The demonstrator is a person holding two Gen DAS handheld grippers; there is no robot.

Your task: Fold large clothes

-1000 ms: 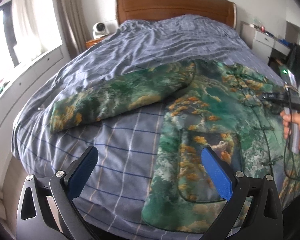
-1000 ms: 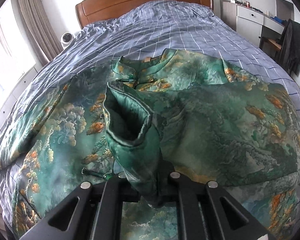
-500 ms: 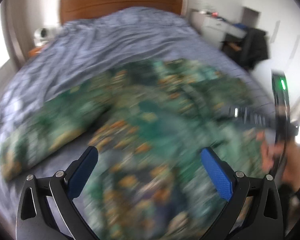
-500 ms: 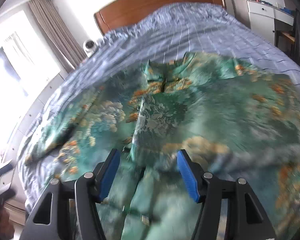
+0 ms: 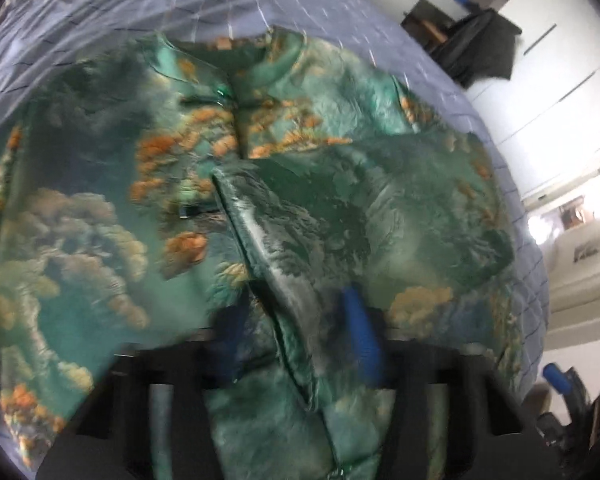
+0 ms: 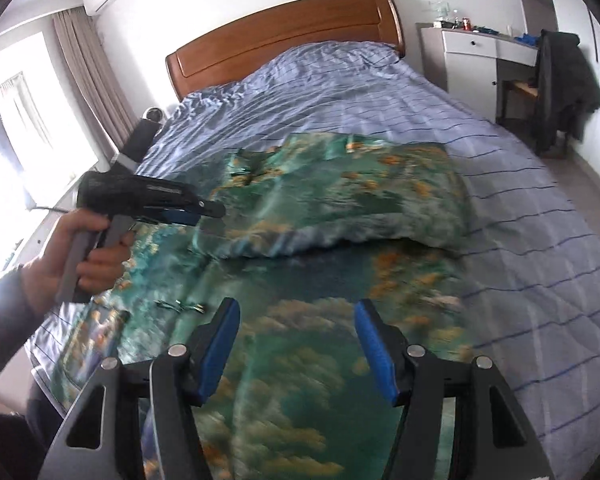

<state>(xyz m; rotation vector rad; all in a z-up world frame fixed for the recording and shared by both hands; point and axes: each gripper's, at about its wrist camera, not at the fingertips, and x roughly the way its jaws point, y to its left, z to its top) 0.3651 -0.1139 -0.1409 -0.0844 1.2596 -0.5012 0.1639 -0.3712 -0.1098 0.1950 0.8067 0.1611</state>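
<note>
Green satin with orange and cream cloud patterns fills both views: the jacket [image 6: 340,216] lies spread on the bed [image 6: 380,92], over a blue-grey checked quilt [image 6: 520,240]. One sleeve [image 5: 340,216] is folded across the jacket's front, its cuff end pointing toward the near edge.

In the left wrist view, the left gripper [image 5: 300,340] is right over that sleeve's cuff, and its jaws are closing, blue pads blurred on either side of the raised fabric ridge. Whether the pads already press on the cloth is hard to tell through the blur. Seen from the right wrist view, the left gripper [image 6: 204,210] points at the folded sleeve's edge, with a hand [image 6: 72,256] wrapped around its grey handle.

The right gripper [image 6: 296,344] hovers above the jacket's lower part, its jaws standing apart with only the fabric below showing between the blue pads; nothing is held.

Behind, a wooden headboard [image 6: 284,36] stands against the wall, a white dresser [image 6: 472,56] to the right of it, and a dark coat [image 6: 564,84] draped over a chair.
</note>
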